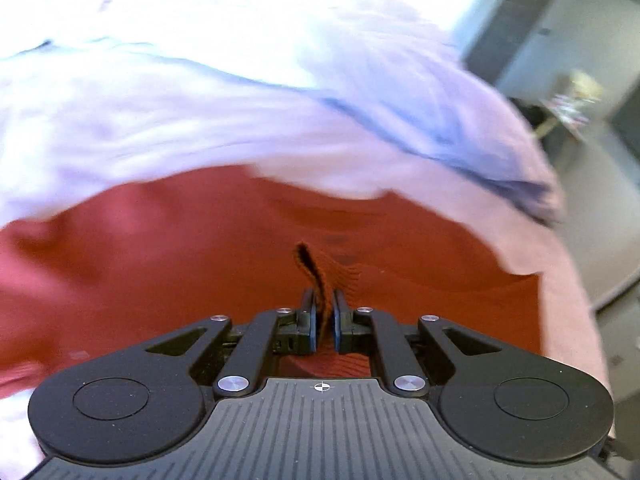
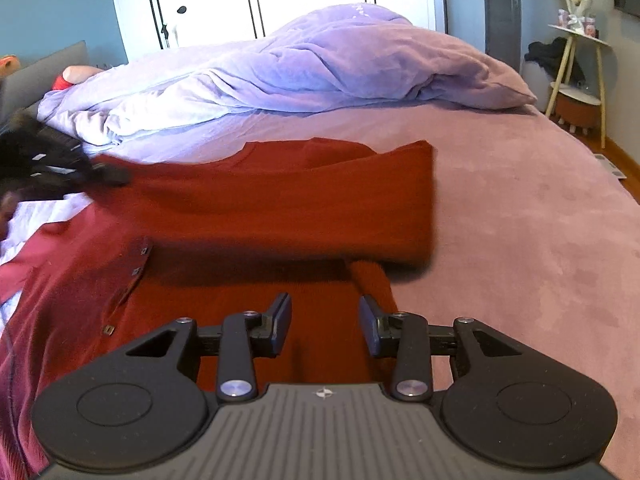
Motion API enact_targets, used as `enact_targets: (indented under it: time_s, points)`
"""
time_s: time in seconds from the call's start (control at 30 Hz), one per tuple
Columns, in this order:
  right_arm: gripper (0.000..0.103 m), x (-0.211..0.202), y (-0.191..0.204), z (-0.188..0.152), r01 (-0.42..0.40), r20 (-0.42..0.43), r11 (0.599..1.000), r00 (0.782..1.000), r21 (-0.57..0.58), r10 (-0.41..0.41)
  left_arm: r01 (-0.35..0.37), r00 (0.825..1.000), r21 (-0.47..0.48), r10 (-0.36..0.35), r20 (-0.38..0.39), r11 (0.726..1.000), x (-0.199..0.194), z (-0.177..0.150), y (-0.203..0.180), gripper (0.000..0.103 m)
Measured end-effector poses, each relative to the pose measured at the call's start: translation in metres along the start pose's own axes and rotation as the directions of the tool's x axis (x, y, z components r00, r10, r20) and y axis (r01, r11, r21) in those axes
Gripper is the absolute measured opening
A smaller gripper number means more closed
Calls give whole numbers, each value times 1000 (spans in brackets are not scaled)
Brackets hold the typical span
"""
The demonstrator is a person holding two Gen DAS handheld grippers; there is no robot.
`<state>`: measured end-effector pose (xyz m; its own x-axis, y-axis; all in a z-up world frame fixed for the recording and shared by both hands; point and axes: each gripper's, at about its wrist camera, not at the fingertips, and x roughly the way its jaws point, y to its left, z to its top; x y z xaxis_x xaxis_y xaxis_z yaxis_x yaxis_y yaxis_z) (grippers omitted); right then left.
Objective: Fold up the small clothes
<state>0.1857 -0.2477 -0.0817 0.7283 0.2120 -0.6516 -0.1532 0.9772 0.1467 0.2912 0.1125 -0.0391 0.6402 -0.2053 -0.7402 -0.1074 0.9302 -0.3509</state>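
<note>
Red sweater (image 2: 280, 200), edge hidden between left tongs (image 1: 324, 312), view blurred.

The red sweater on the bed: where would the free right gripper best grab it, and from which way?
Probably the ribbed cuff of the red sweater, lying just ahead of the open right gripper. Come straight forward and down. It is a narrow end at the garment's edge beside bare pink bedspread, so the fingers can straddle it. The left gripper already pinches another fold.
</note>
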Motion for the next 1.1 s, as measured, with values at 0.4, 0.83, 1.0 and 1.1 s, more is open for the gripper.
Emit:
enact_targets:
  time_s: [0.4, 0.83, 1.0, 1.1]
  points:
    - [39, 44, -28, 29, -185, 3, 940, 981, 287, 192, -83, 995, -105, 88, 47, 991, -11, -1, 56, 10]
    - [35, 102, -65, 28, -261, 86, 642, 953, 721, 292, -112, 985, -202, 135, 106, 973, -37, 10, 95, 4]
    - [6, 108, -58, 28, -176, 13, 715, 974, 677, 227, -99, 993, -164, 107, 44, 981, -24, -1, 89, 4]
    - [5, 98, -47, 32, -123, -2, 829, 989, 546, 148, -105, 994, -163, 107, 3, 981, -15, -7, 90, 13]
